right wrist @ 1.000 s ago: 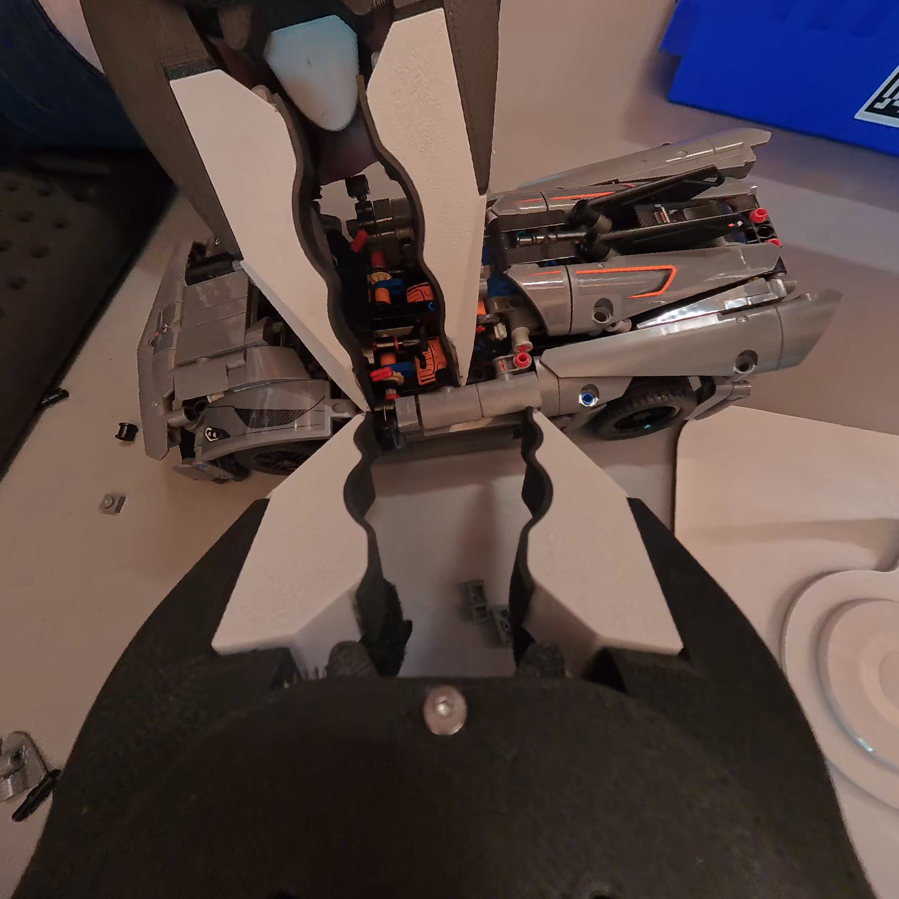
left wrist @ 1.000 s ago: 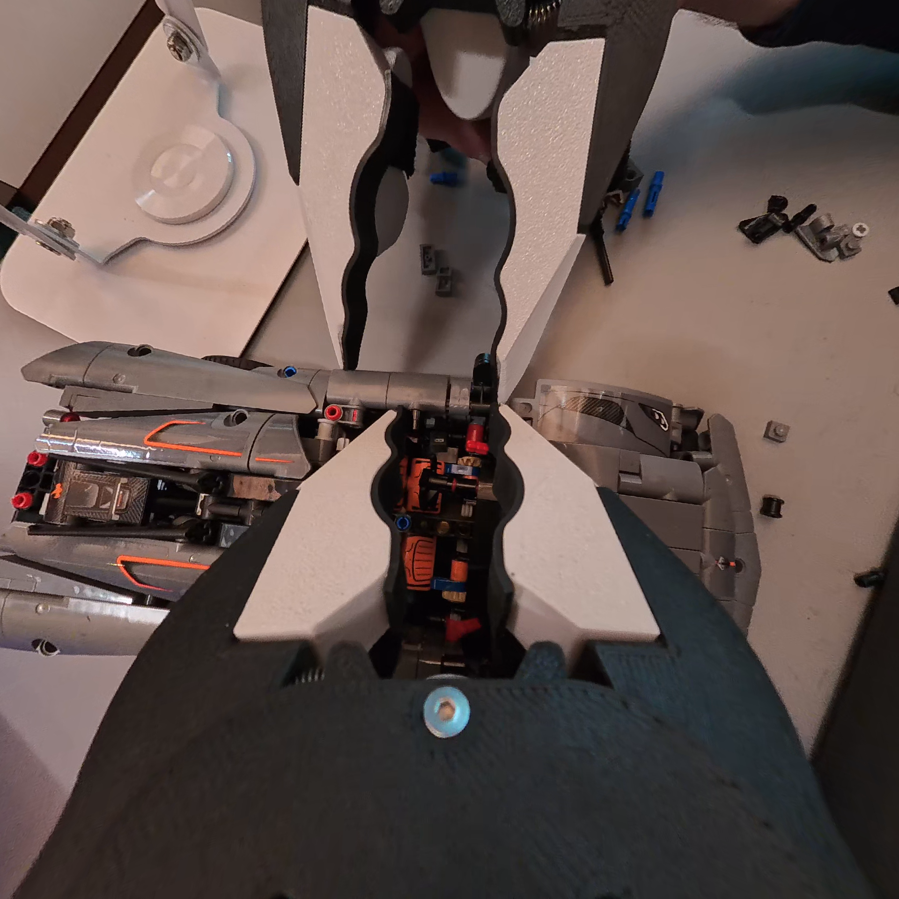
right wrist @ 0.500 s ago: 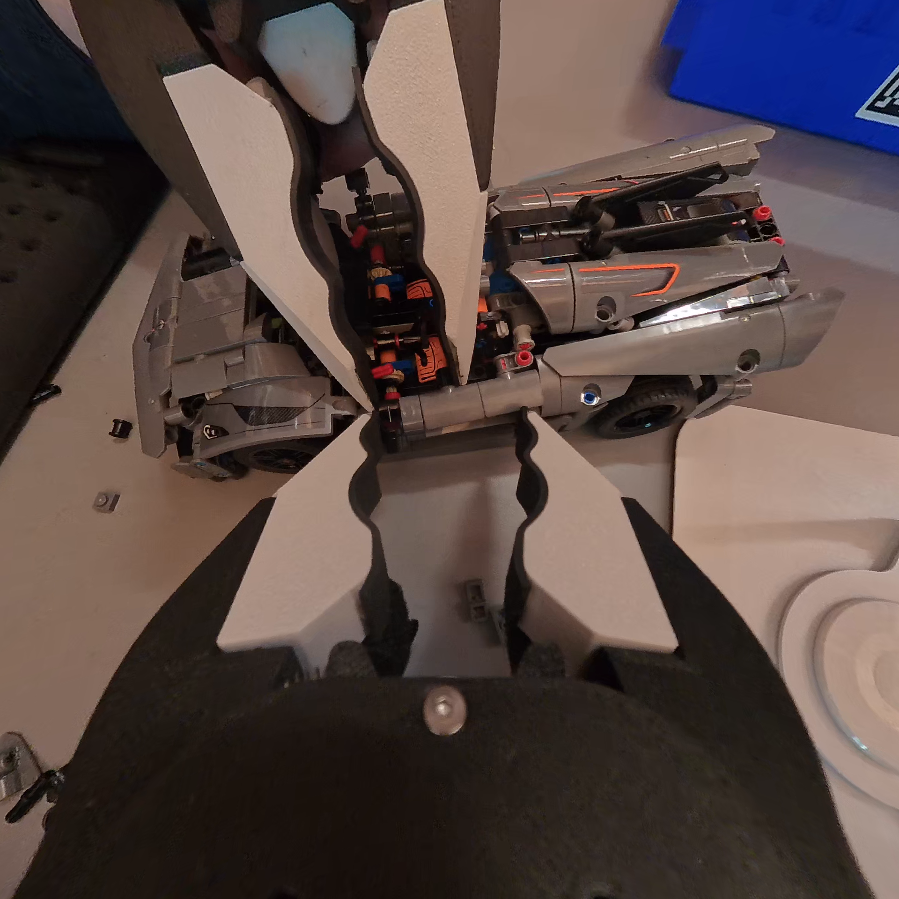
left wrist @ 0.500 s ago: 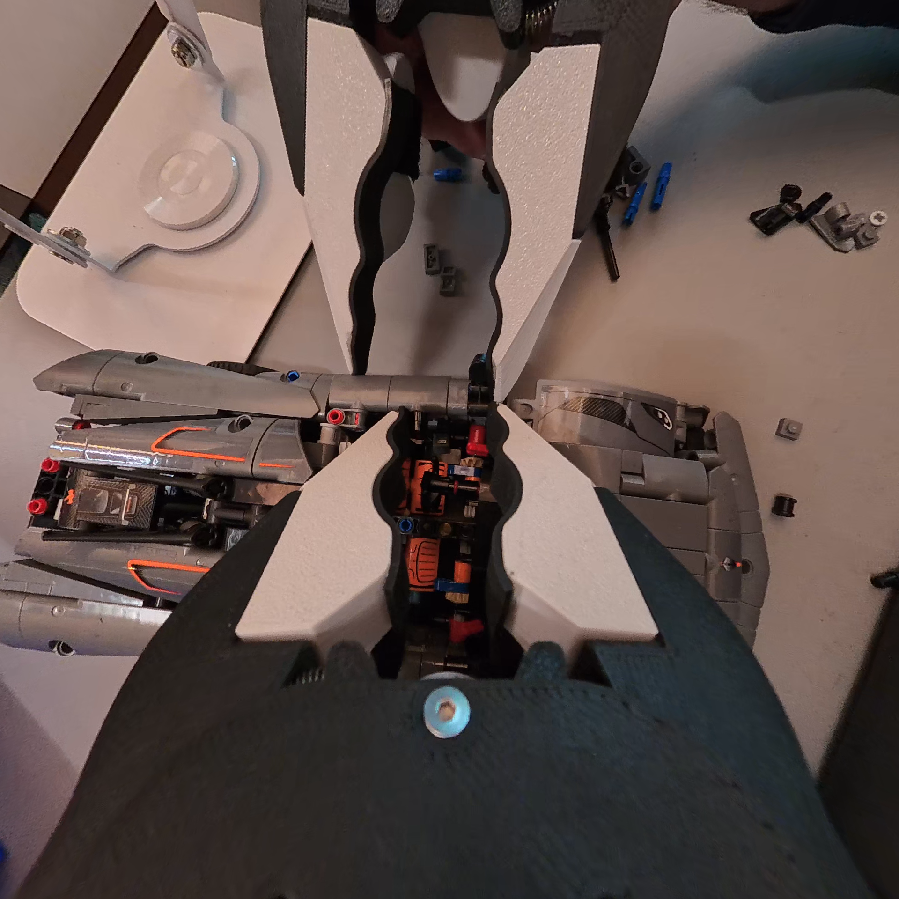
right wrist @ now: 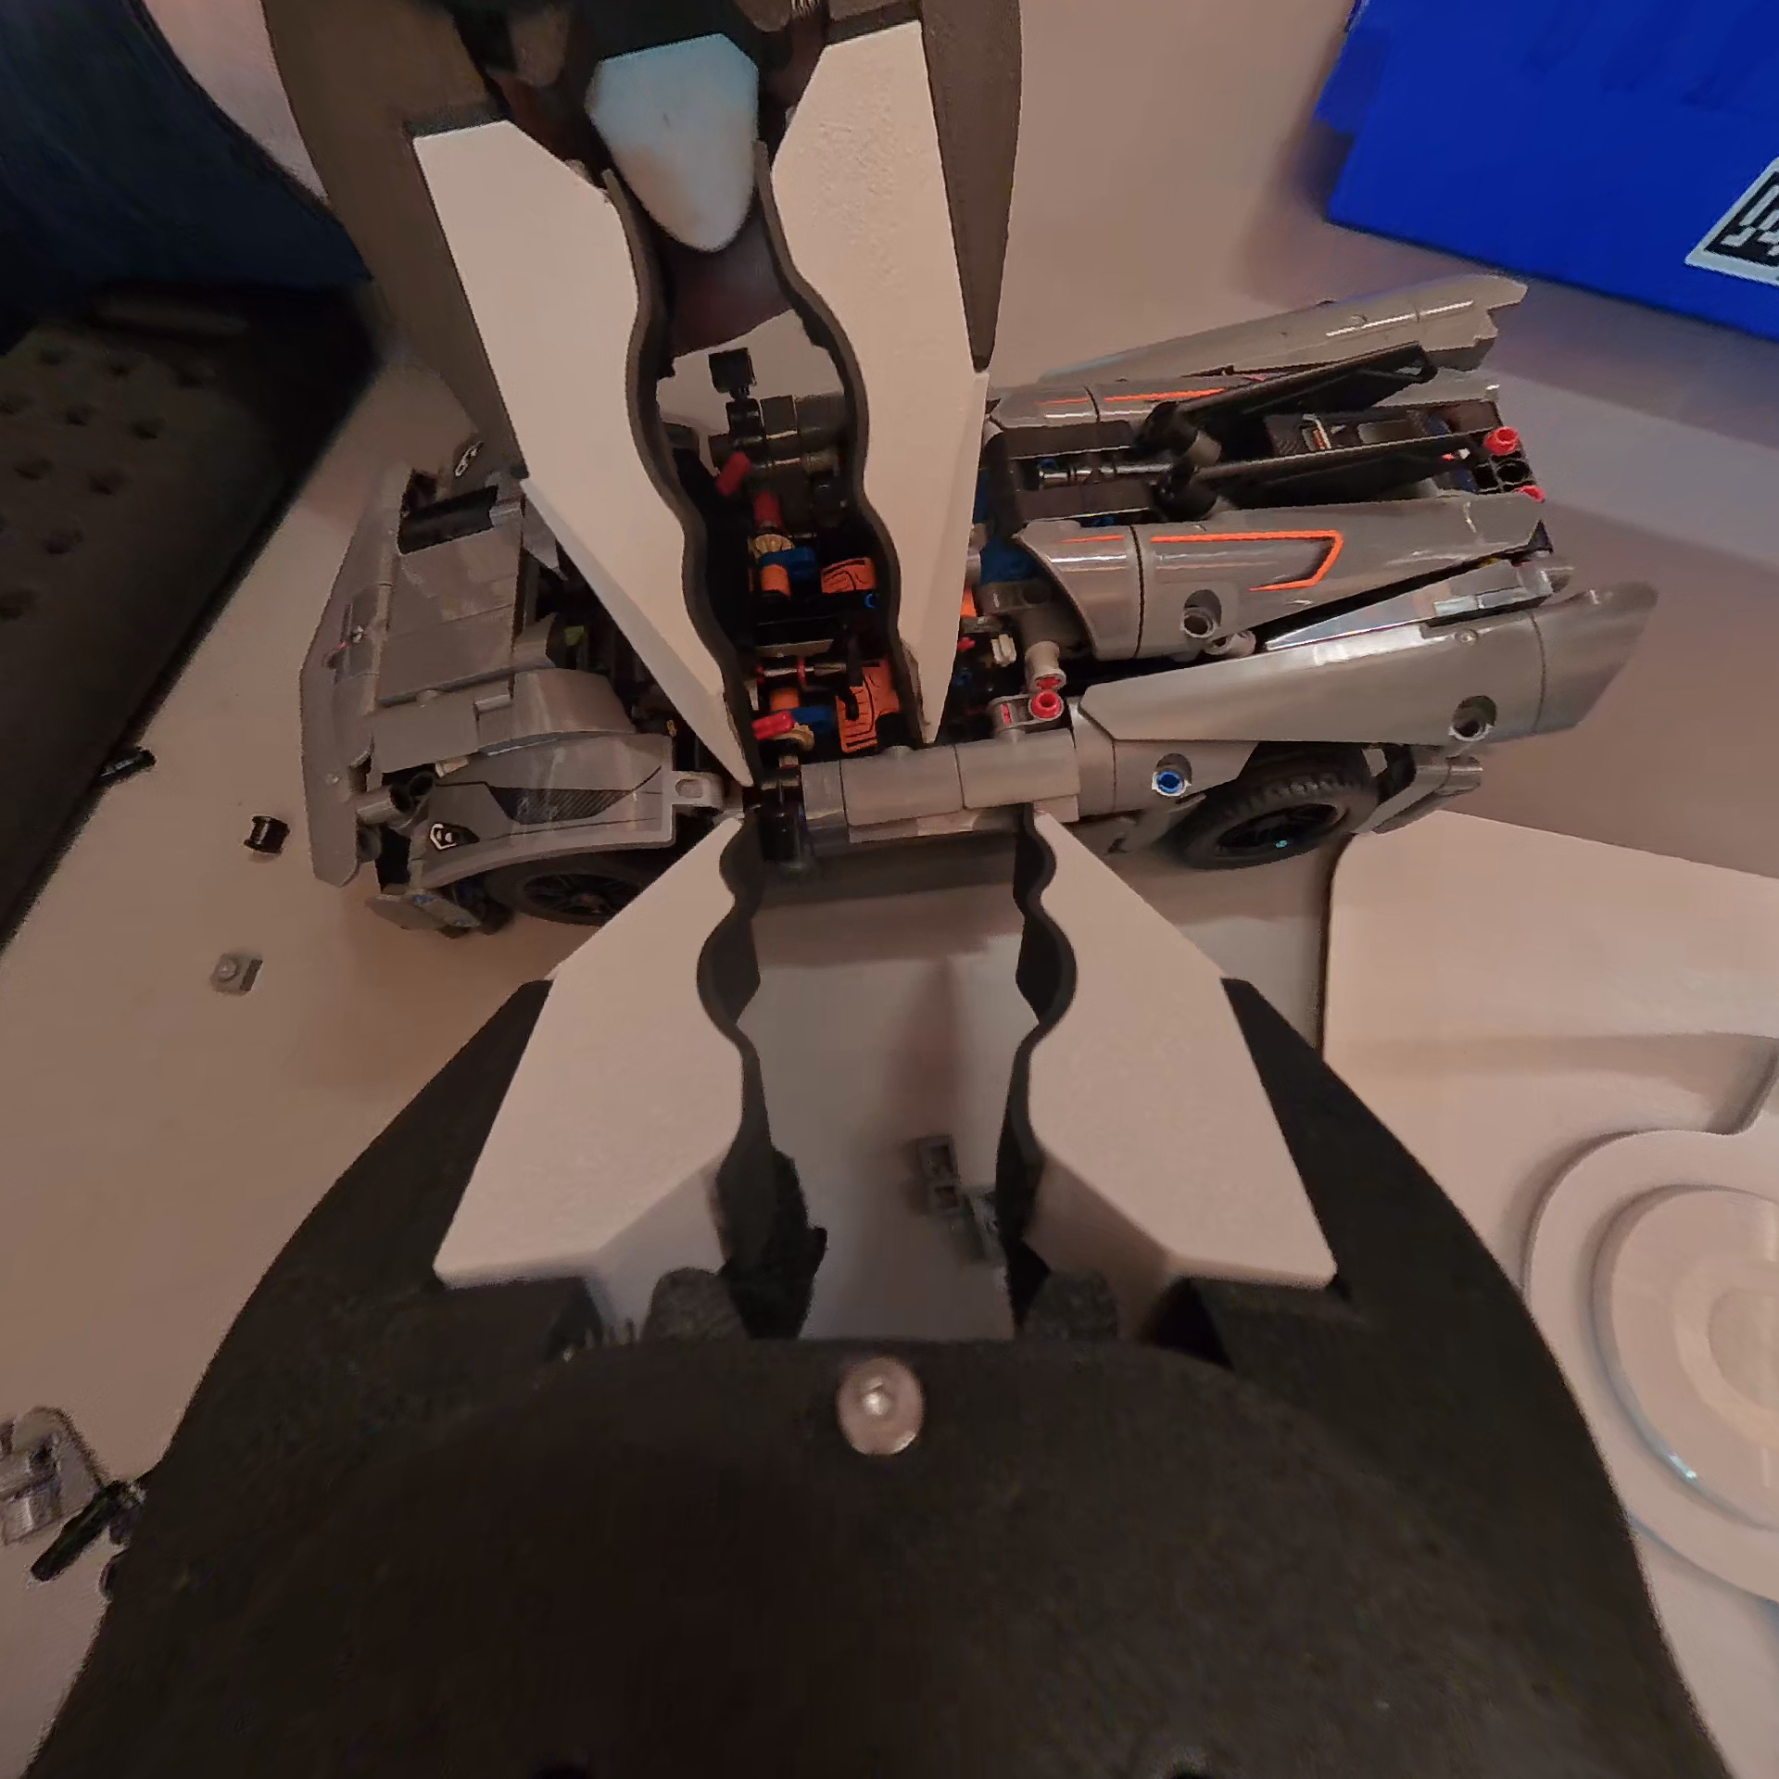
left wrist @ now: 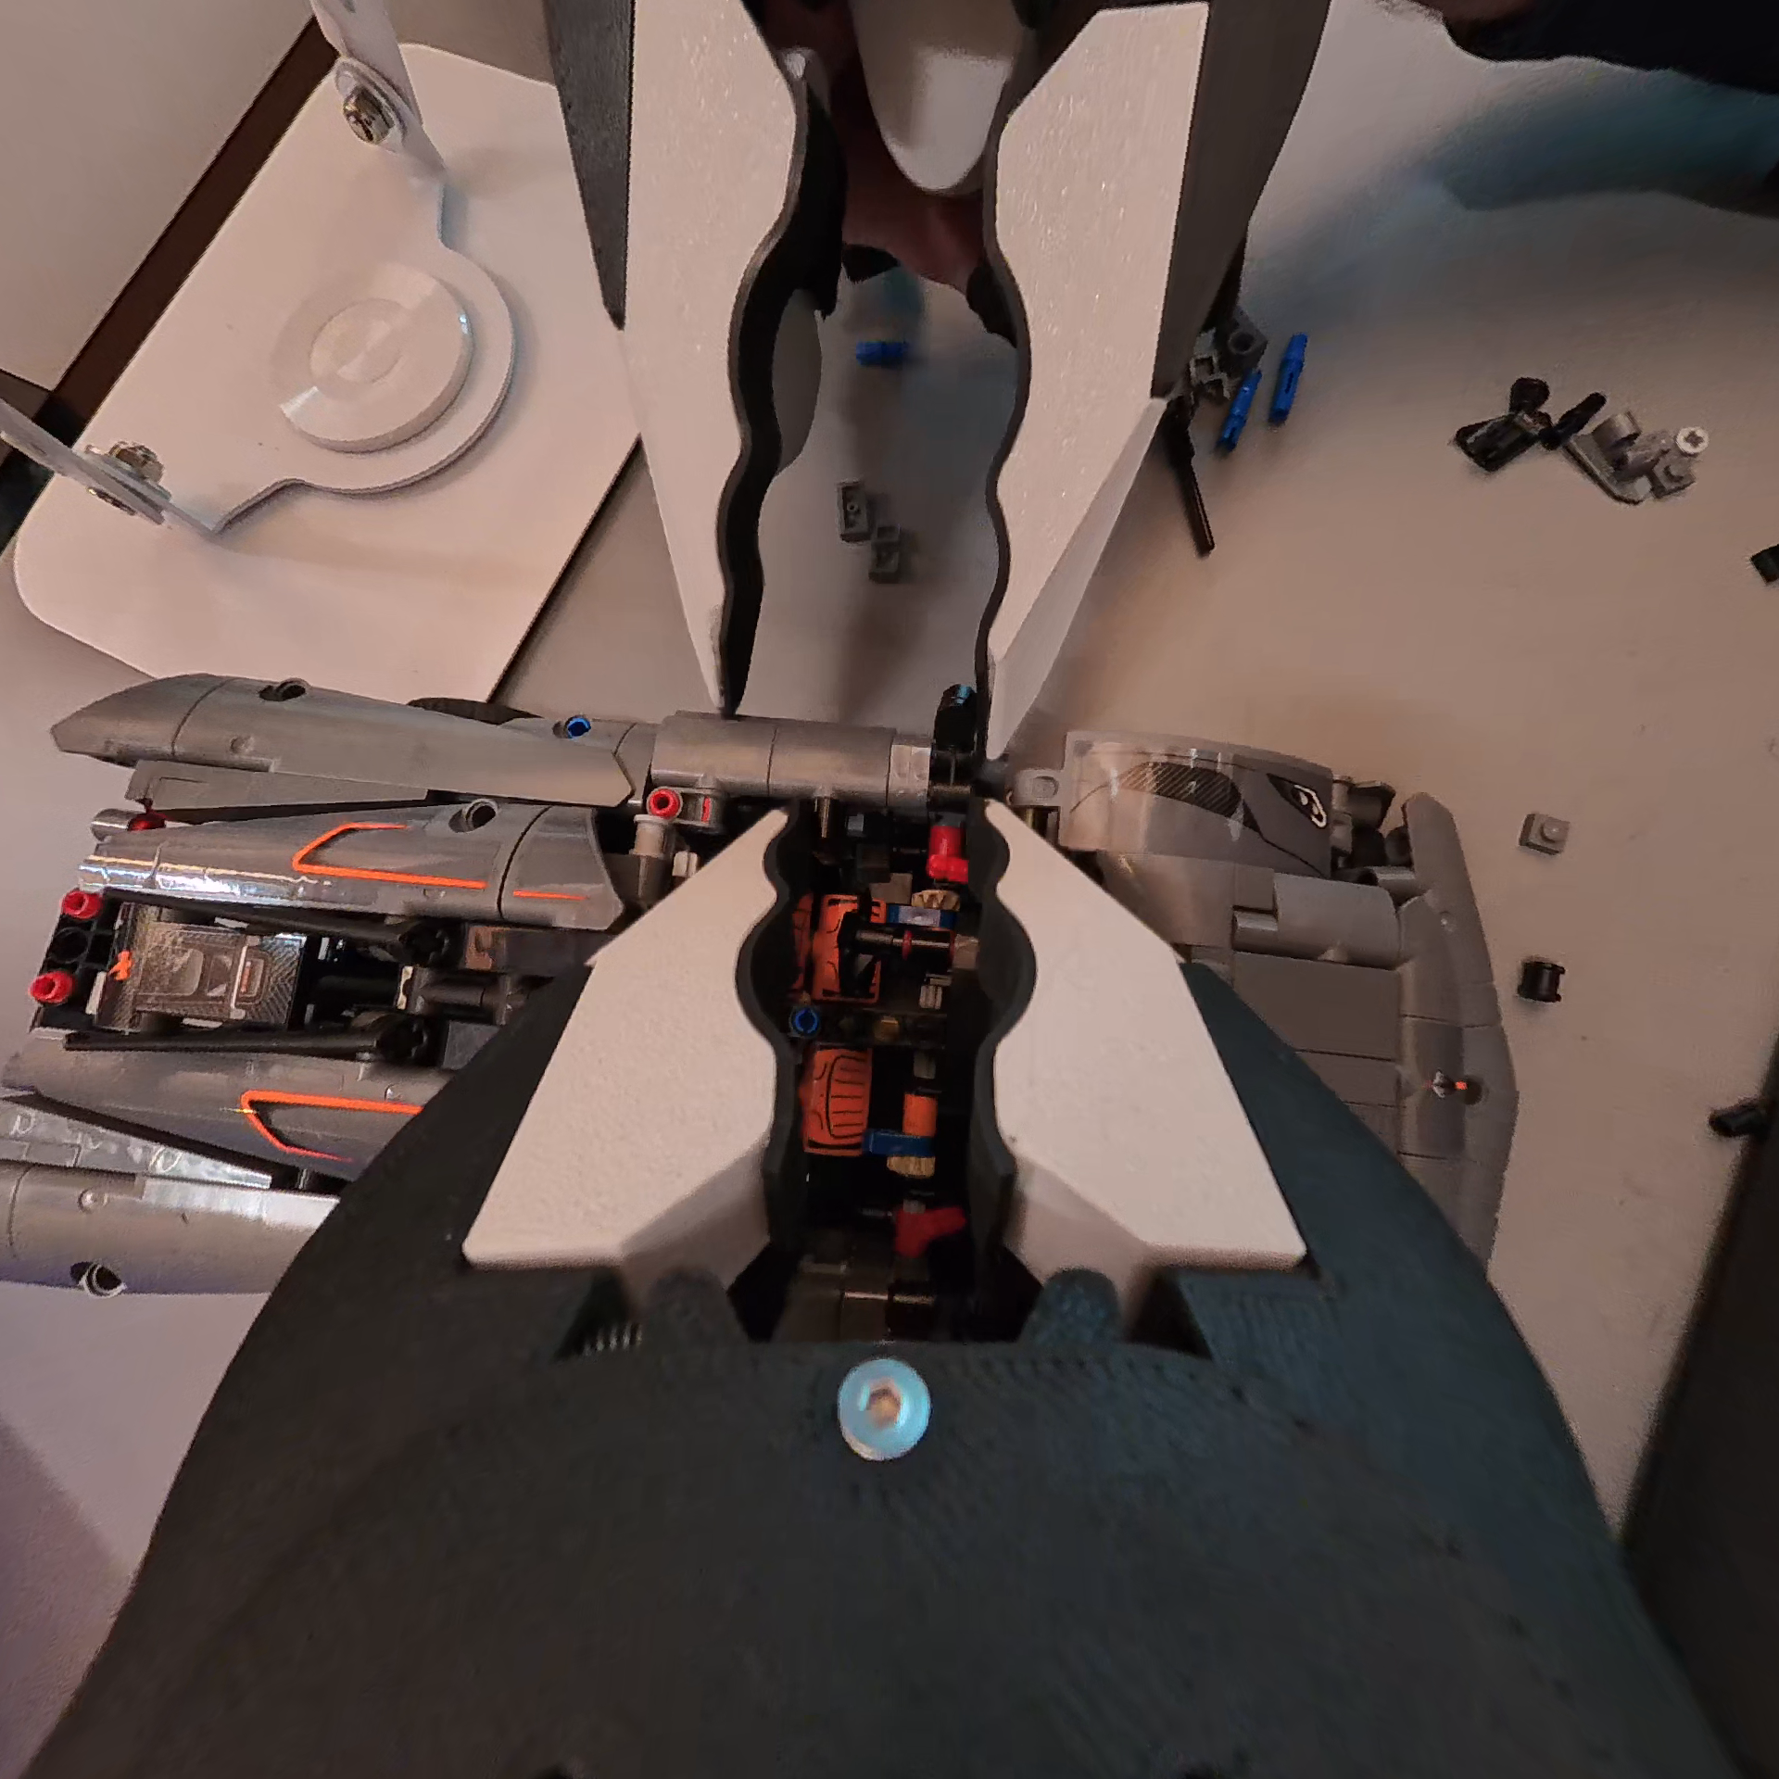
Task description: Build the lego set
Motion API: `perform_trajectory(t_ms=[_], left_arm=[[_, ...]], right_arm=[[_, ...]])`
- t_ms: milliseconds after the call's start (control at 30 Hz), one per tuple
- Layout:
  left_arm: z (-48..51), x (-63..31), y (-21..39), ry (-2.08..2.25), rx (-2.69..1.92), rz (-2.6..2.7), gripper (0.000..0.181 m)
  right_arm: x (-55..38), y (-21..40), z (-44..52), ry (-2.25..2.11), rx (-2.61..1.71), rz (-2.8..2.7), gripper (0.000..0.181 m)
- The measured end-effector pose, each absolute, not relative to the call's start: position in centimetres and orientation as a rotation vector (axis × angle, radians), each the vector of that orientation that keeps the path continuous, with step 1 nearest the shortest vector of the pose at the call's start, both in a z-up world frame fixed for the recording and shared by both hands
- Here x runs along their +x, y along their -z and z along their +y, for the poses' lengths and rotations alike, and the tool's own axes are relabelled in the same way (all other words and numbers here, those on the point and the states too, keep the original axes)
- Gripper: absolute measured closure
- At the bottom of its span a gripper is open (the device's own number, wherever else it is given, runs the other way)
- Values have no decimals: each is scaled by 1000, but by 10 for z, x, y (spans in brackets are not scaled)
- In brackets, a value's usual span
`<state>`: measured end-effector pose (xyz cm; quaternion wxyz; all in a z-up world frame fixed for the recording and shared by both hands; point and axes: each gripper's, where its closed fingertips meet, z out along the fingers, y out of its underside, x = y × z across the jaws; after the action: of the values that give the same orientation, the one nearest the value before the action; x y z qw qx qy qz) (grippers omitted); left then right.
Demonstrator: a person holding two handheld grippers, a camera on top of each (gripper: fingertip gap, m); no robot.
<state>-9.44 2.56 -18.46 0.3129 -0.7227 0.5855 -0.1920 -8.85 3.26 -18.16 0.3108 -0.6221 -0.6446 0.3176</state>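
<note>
A grey lego car (left wrist: 1251, 924) with orange stripes lies on the pale table (left wrist: 1444, 674), and its middle is open, showing orange, red and blue parts inside.

The left gripper (left wrist: 878, 828) reaches over the open middle. Its two white fingers (left wrist: 664, 1040) stand a little apart, one on each side of the inner parts, holding nothing.

The right gripper (right wrist: 881, 837) comes from the other side. Its tips sit at the grey side bar (right wrist: 948, 775) of the car, wide apart, gripping nothing.

Two small grey bricks (left wrist: 871, 534) lie just beside the car. Blue pins (left wrist: 1261, 390) lie farther off. A white flat plate (left wrist: 318, 424) sits near the car's back end.
</note>
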Motion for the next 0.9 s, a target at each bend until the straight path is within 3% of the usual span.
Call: perform_trajectory(t_ms=[400,667,900], left_arm=[[27,-98,185,482,-1876,1560,154],[52,-134,111,739,-1719,1181,159],[60,-159,122,712,-1783,1159,165]], right_arm=[[-80,176,28,-840,-1647,-1745,146],[-70,150,38,-878,-1634,-1643,157],[-77,150,29,-883,-1625,-1681,167]])
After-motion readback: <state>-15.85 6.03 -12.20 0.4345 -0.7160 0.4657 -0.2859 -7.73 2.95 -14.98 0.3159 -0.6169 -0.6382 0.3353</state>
